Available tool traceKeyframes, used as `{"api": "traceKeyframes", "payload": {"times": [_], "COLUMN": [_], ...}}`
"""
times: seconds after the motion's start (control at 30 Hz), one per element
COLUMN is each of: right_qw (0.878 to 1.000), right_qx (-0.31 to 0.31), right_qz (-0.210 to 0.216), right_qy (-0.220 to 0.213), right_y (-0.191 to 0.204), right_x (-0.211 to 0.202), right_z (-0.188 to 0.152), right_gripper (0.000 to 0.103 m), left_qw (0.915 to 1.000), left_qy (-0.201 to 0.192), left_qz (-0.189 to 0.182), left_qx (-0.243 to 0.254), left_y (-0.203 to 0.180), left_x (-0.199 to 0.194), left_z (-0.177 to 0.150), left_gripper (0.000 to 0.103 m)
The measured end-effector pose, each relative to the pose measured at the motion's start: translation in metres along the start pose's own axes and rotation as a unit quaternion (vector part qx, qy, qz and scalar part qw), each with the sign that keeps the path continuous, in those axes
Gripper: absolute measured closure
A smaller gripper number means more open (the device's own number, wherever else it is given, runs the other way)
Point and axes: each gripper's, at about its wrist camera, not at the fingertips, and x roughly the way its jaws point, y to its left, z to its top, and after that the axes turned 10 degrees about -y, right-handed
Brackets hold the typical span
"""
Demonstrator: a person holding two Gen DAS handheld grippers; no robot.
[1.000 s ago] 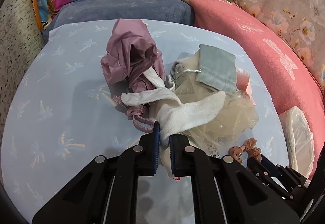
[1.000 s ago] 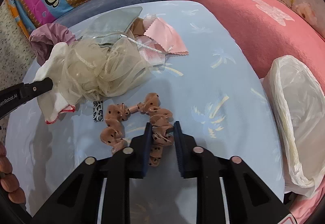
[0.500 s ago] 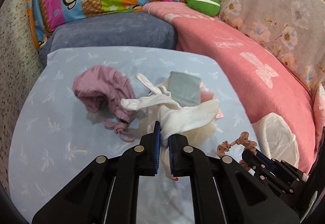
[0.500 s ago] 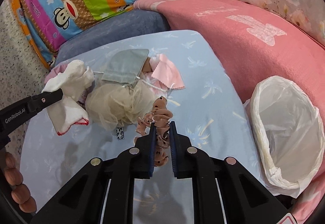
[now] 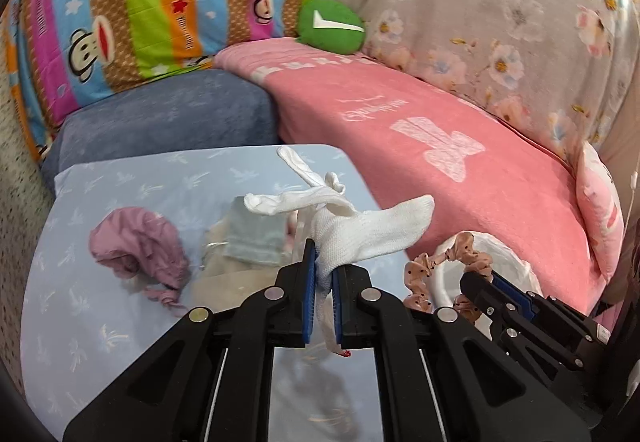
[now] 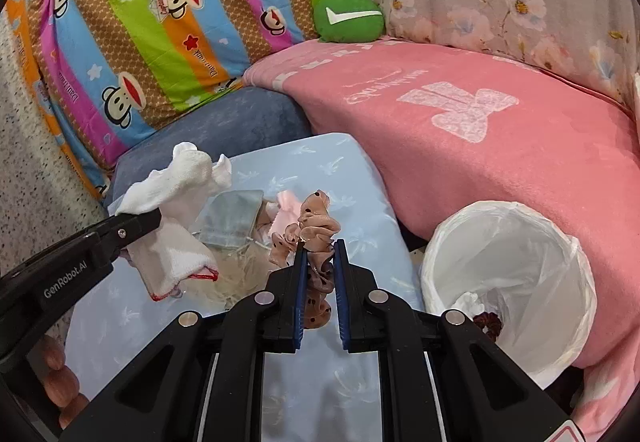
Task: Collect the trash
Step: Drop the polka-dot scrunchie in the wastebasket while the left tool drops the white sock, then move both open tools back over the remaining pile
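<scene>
Left gripper (image 5: 324, 270) is clamping a white sock (image 5: 372, 230); jaws nearly together, cloth pinched between the blue pads, sock hanging clear above the table (image 5: 120, 181). A second white strip is dangling off the same bundle.

Right gripper (image 6: 320, 262) is gripping a tan dotted scrunchie (image 6: 316, 234); jaws narrow, fabric bunching between the pads and spilling above and below them, lifted off the table.

Bin (image 6: 560, 262), lined with a white plastic bag, is sitting at the right of the table, against the pink blanket (image 6: 500, 145). Inside: something crumpled and white plus a dark reddish bit at the bottom; cannot tell what they are. Mouth is standing open and mostly unfilled. In the left wrist view the scrunchie is hanging in front of the bin rim.

Remaining on the blue tablecloth: a mauve cloth bundle (image 5: 140, 246), a grey-green pouch (image 5: 256, 238) lying atop a beige mesh heap (image 5: 224, 278), a pink scrap (image 6: 286, 209) beside them. Green cushion (image 6: 348, 17) is resting at the back.
</scene>
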Motion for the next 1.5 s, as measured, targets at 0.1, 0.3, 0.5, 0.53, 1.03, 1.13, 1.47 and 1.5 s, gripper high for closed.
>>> {"api": "traceKeyframes", "payload": {"times": [0.1,0.3,0.5,0.53,1.03,1.13,1.47,1.5], "right_qw": [1.000,0.998,0.994,0.993,0.985,0.984,0.982,0.981], "right_qx": [0.013,0.037,0.062,0.066,0.103,0.106,0.111,0.111], "right_qz": [-0.013,-0.044,-0.080,-0.086,-0.136,-0.141,-0.152,-0.155], "right_qy": [-0.011,-0.028,-0.036,-0.036,-0.032,-0.030,-0.029,-0.031], "right_y": [-0.020,-0.063,-0.105,-0.112,-0.175,-0.179,-0.185,-0.185], "right_x": [-0.010,-0.026,-0.036,-0.037,-0.041,-0.040,-0.036,-0.036], "right_z": [0.005,0.013,0.012,0.011,-0.001,-0.002,-0.004,-0.004], "right_gripper": [0.091,0.091,0.091,0.091,0.090,0.090,0.067,0.066], "left_qw": [0.9997,0.9978,0.9945,0.9938,0.9842,0.9830,0.9834,0.9851], "left_qy": [-0.001,0.001,0.006,0.008,0.047,0.054,0.055,0.045], "left_qz": [-0.015,-0.047,-0.076,-0.081,-0.126,-0.130,-0.127,-0.116], "left_qx": [0.018,0.046,0.072,0.076,0.115,0.118,0.118,0.118], "left_y": [-0.022,-0.062,-0.099,-0.105,-0.162,-0.168,-0.175,-0.174], "left_x": [0.004,0.012,0.020,0.021,0.046,0.051,0.055,0.052], "left_z": [0.001,0.001,-0.002,-0.003,-0.017,-0.019,-0.019,-0.018], "left_gripper": [0.096,0.096,0.096,0.096,0.095,0.094,0.047,0.043]}}
